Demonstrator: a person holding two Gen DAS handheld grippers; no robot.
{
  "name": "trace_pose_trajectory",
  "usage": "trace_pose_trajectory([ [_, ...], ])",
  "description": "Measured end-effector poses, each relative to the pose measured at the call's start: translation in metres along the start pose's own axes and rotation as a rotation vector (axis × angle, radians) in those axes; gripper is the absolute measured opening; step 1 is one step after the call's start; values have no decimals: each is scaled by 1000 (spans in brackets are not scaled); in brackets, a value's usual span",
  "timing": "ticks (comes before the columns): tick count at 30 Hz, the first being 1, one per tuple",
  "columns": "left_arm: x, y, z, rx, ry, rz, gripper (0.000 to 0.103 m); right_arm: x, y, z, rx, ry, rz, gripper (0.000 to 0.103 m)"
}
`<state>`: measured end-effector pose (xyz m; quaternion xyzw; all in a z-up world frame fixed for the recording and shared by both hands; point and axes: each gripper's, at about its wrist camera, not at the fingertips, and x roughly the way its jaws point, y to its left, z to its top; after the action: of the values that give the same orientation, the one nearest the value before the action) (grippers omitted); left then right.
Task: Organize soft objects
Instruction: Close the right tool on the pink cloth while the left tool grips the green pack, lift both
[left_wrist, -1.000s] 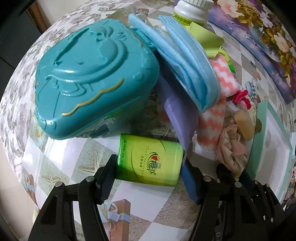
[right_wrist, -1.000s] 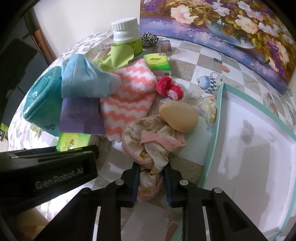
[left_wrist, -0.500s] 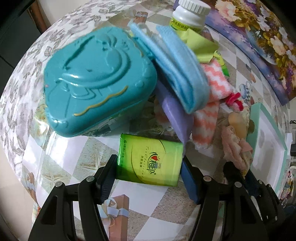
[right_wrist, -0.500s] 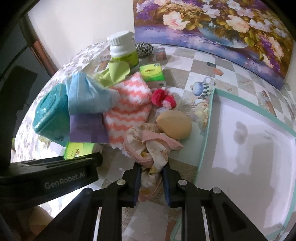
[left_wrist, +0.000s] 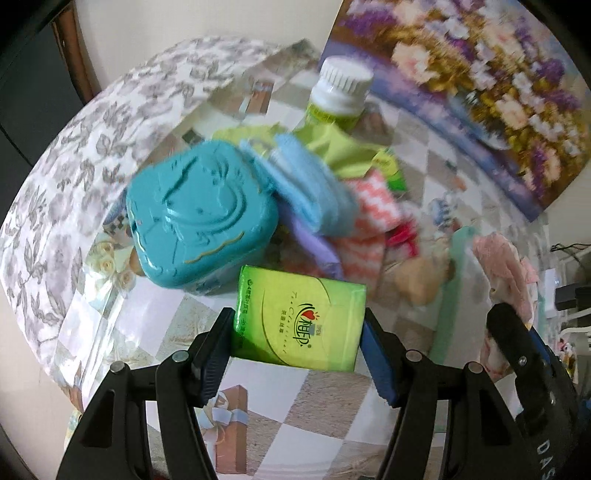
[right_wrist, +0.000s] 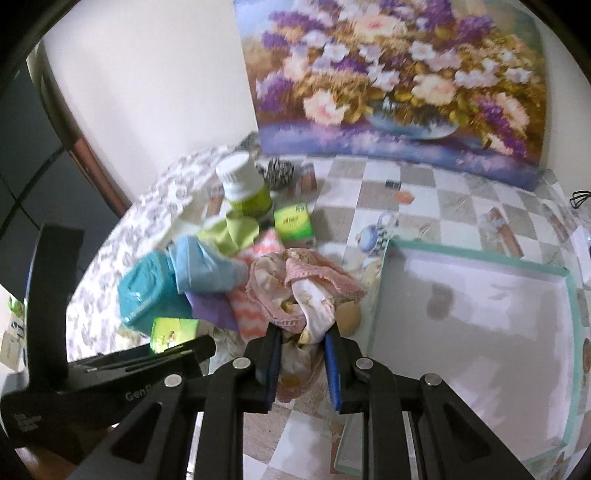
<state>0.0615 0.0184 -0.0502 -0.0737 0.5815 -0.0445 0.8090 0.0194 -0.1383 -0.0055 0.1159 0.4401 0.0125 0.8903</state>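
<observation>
My left gripper (left_wrist: 297, 347) is shut on a green tissue pack (left_wrist: 300, 318), held above the table. My right gripper (right_wrist: 301, 354) is shut on a crumpled pink-and-cream cloth (right_wrist: 295, 291), which hangs lifted off the table; this cloth (left_wrist: 506, 269) also shows at the right of the left wrist view. Behind lie a pile of cloths: light blue (right_wrist: 205, 267), purple (right_wrist: 212, 312), orange-and-white zigzag (right_wrist: 247, 317) and lime green (right_wrist: 234, 234). A tan egg-shaped sponge (right_wrist: 349, 317) lies next to the tray, partly hidden by the held cloth.
A white tray with a green rim (right_wrist: 384, 280) lies at the right. A teal moulded box (left_wrist: 195, 214), a white-capped bottle (right_wrist: 245, 186) and a second green tissue pack (right_wrist: 293, 223) stand on the patterned table. A flower painting (right_wrist: 399, 81) leans on the back wall.
Both grippers have risen with their loads: the tissue pack and the pink-and-cream cloth left the table. Both views tilted up, so the pile looks smaller and farther and the wall and painting show.
</observation>
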Motion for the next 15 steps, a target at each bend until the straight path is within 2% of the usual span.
trace_pose_trajectory([
  [8,-41,-18,-4,72,-171,-64,67,-35,-11,6,38,-93,0,23],
  [11,-48,-33,-3,116,-217,-76,67,-43,-17,7,55,-109,-9,23],
  [15,-53,-52,-11,187,-242,-99,67,-43,-24,5,66,-102,-37,23],
])
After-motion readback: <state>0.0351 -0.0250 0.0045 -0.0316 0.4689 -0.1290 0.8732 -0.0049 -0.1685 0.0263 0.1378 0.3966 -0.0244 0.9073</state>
